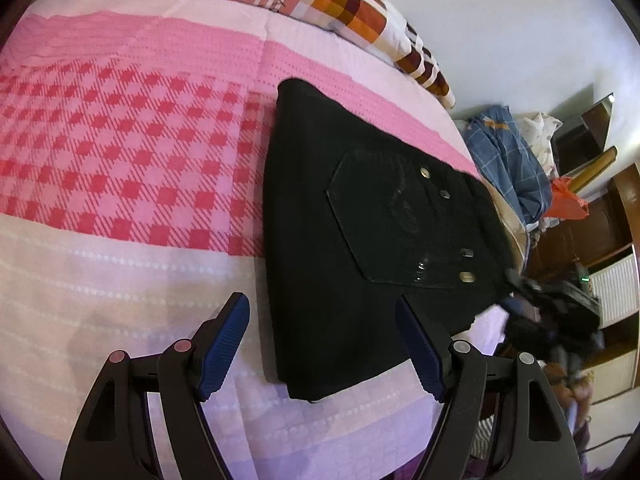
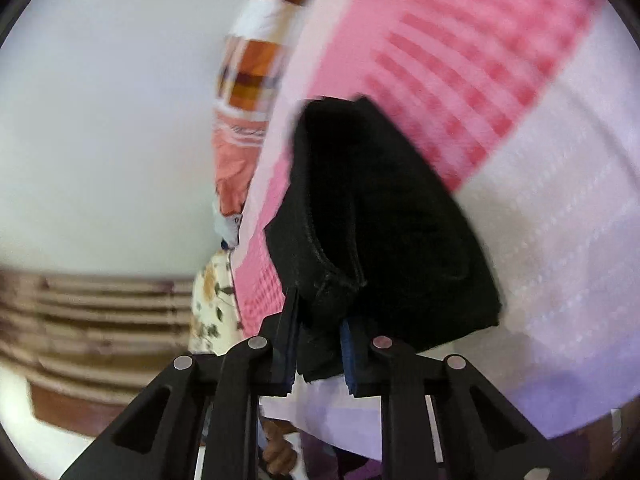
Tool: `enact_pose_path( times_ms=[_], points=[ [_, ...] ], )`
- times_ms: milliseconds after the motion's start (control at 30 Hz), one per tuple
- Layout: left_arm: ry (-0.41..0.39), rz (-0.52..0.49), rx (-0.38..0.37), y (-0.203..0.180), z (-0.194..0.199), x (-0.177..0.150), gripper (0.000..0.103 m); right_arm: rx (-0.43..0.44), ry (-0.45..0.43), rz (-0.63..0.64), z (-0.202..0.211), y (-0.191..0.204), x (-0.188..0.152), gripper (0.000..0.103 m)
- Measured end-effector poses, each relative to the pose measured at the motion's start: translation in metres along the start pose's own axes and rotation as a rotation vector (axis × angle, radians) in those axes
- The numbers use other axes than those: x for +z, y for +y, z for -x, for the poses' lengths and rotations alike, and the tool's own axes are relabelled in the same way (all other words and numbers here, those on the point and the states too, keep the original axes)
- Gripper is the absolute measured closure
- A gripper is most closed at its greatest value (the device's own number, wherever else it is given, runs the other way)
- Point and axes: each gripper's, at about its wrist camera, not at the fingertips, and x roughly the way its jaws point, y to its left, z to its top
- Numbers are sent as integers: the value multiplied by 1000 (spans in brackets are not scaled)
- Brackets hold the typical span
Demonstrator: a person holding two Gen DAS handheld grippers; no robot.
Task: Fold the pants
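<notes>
Black pants [image 1: 360, 200], folded flat with a back pocket and metal rivets facing up, lie on the pink checked bedspread [image 1: 120, 160]. My left gripper [image 1: 320, 302] hangs open just above their near edge, its blue pads either side of the cloth and touching nothing. At the pants' right end, by the bed's edge, my right gripper [image 1: 552, 304] shows as a dark blur. In the right wrist view that right gripper [image 2: 320, 320] is shut on a thick hem of the pants [image 2: 380, 220], which is lifted off the bedspread [image 2: 520, 240].
An orange checked quilt and pillows [image 1: 352, 4] line the far side of the bed. Beyond the right edge are a pile of blue clothes [image 1: 504, 160] and wooden furniture [image 1: 624, 200]. A floral cloth [image 2: 208, 300] and a brown wooden unit [image 2: 100, 320] stand beside the bed.
</notes>
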Motion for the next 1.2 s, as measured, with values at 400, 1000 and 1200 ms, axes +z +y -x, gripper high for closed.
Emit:
enact_pose_path(
  times_ms=[400,1000,1200],
  points=[
    [34,-15,9,4,-14,2,27,13,65,-200,-12,-66,-5,89],
    [7,-75,36,-10,-22,8,27,-383,20,274,-16,12,28,54],
    [-49,-117,110,-13,-13,14,27,-393,66,275,-39,-9,30,86]
  ],
)
